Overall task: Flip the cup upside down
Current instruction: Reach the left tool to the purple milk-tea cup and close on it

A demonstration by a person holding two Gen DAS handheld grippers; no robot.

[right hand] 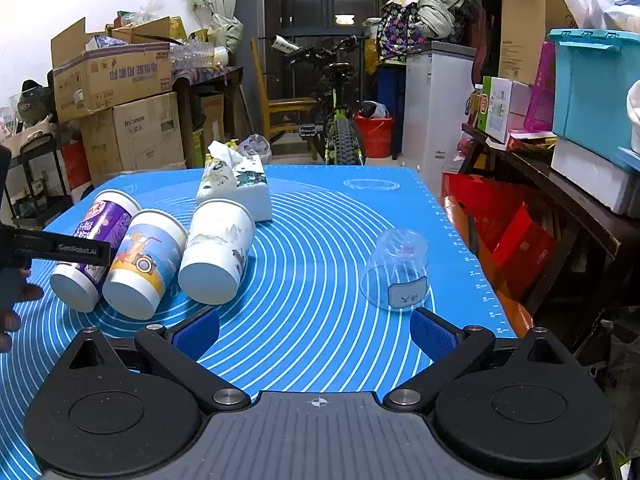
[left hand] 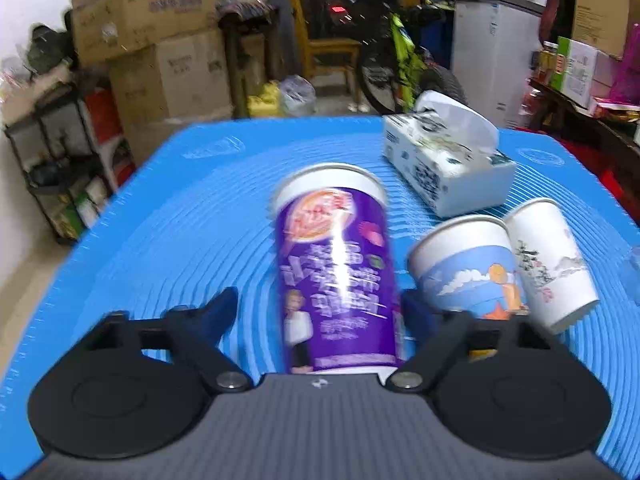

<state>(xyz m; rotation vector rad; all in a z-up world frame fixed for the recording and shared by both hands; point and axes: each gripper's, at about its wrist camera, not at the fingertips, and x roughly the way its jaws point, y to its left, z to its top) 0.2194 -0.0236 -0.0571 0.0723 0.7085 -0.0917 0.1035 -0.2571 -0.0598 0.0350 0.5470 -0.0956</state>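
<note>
The purple cup [left hand: 336, 272] is a tall paper cup with a white rim and white base, printed with white lettering, a round orange emblem near its mouth and a small figure near its base. In the right wrist view it [right hand: 90, 250] lies tilted on its side at the left of the blue mat, base near and mouth far, leftmost of three cups lying side by side. The left wrist view is motion-blurred, so finer print cannot be read
</note>
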